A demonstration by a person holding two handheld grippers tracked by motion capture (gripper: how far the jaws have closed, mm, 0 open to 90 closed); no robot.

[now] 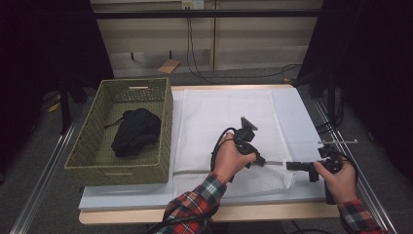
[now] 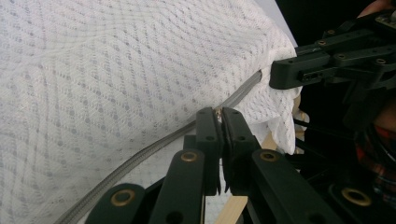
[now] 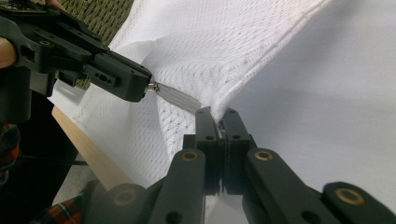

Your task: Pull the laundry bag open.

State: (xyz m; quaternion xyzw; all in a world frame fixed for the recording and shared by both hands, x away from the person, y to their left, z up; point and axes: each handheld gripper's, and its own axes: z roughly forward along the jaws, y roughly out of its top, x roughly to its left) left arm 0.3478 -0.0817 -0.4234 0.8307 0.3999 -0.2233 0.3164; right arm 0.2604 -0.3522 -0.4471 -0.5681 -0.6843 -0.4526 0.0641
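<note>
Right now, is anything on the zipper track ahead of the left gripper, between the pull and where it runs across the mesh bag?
Nothing visible. The left gripper is shut on the zipper pull, and the grey zipper track runs bare across the white mesh bag.

White mesh laundry bag (image 1: 221, 122) flat on table, grey zipper (image 2: 154, 147) along near edge.

high: overhead, forward-down | gripper views: close, facing; share mesh bag (image 2: 116, 70)

A lab-like recording room: black curtains (image 1: 384, 73) flank the table (image 1: 204, 213), loose cables (image 1: 234, 75) run over grey carpet.
</note>
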